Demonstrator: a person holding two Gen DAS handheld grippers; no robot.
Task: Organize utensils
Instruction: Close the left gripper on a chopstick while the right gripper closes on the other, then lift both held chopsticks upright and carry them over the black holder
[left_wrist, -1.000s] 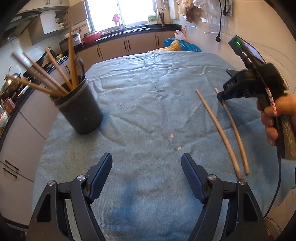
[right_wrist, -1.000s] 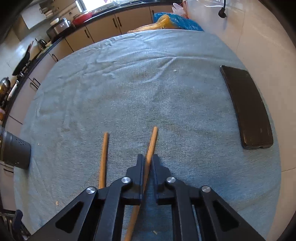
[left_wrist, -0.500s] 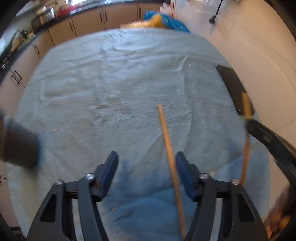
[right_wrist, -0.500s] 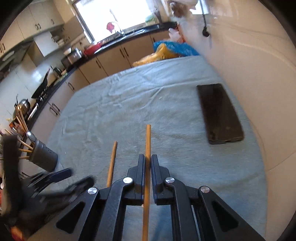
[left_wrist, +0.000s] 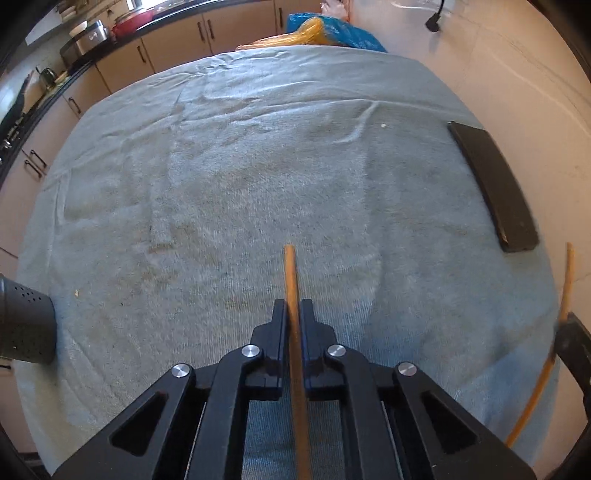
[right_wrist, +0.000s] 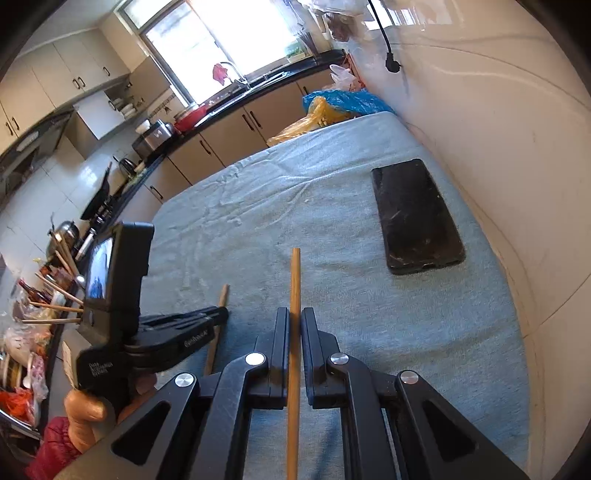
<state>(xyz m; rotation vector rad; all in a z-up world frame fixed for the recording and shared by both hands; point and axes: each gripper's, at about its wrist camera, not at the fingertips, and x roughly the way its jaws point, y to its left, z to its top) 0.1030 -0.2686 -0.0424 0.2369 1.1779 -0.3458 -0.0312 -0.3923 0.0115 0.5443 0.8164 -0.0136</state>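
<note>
My left gripper (left_wrist: 293, 308) is shut on a wooden chopstick (left_wrist: 291, 280) that lies low over the blue-grey towel. My right gripper (right_wrist: 294, 315) is shut on a second wooden chopstick (right_wrist: 295, 280) and holds it above the towel. In the right wrist view the left gripper (right_wrist: 218, 317) is at the lower left with its chopstick (right_wrist: 222, 293) poking forward. In the left wrist view the right gripper's chopstick (left_wrist: 567, 280) shows at the right edge. The dark perforated utensil holder (left_wrist: 26, 328) stands at the left edge; its chopsticks (right_wrist: 55, 299) show in the right wrist view.
A black phone (right_wrist: 415, 218) lies on the towel (left_wrist: 258, 166) at the right, near the wall; it also shows in the left wrist view (left_wrist: 495, 184). Blue and yellow plastic bags (right_wrist: 332, 107) sit past the table's far end. Kitchen counters run along the left.
My left gripper swung right to the remaining chopstick and shut on it. My right gripper lifted its chopstick off the towel and tilted upward.
</note>
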